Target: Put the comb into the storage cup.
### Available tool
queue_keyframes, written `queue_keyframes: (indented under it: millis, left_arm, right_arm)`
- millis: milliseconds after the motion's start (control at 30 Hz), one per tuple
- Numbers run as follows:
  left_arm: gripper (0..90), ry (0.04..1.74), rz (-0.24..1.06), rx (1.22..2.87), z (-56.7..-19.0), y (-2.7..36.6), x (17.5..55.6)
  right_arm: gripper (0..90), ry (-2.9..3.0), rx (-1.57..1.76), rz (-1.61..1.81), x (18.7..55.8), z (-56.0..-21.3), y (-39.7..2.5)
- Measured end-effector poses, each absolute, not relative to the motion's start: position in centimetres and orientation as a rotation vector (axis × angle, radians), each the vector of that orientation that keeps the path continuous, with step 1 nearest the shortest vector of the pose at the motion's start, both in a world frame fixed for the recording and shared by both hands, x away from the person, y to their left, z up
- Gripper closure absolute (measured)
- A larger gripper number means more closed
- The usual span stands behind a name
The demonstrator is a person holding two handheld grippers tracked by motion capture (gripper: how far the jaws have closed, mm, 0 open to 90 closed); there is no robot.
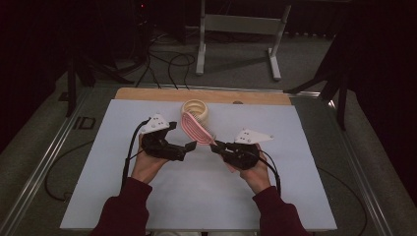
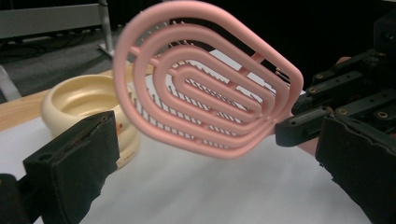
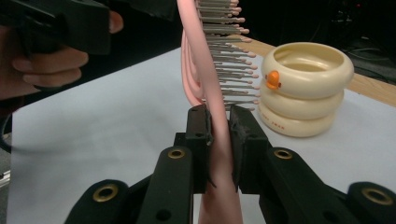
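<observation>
A pink vented hairbrush is held off the white sheet by its handle, with my right gripper shut on it. In the right gripper view the handle stands upright between the shut jaws, bristles pointing right. My left gripper is open just left of the brush head, nothing between its jaws. The left gripper view looks at the brush's ringed back beyond the open jaws. A cream ringed cup with a duck face stands behind the brush.
A white sheet covers the table, with a wooden strip along its far edge. A metal stand and cables are on the floor beyond. The cream cup is close behind the left jaw.
</observation>
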State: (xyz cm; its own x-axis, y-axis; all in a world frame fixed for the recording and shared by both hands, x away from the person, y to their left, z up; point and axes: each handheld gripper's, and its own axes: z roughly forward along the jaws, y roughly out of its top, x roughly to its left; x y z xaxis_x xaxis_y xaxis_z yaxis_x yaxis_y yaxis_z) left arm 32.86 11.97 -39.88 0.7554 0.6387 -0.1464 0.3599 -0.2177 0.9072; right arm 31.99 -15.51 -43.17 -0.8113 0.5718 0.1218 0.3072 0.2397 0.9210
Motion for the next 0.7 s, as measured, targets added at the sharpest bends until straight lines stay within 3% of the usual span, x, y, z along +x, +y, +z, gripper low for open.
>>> queue_keyframes:
  millis: [467, 700]
  left_arm:
    - [0.3, 0.755, 0.184, 1.745, -40.5, 11.7, 34.1]
    - [7.6, 0.745, 0.094, 1.699, -40.5, 11.2, 34.4]
  right_arm:
    - [79.5, 2.252, 0.820, 1.733, 31.6, -42.6, -15.6]
    - [79.5, 2.246, 0.792, 1.837, 31.4, -42.2, -15.5]
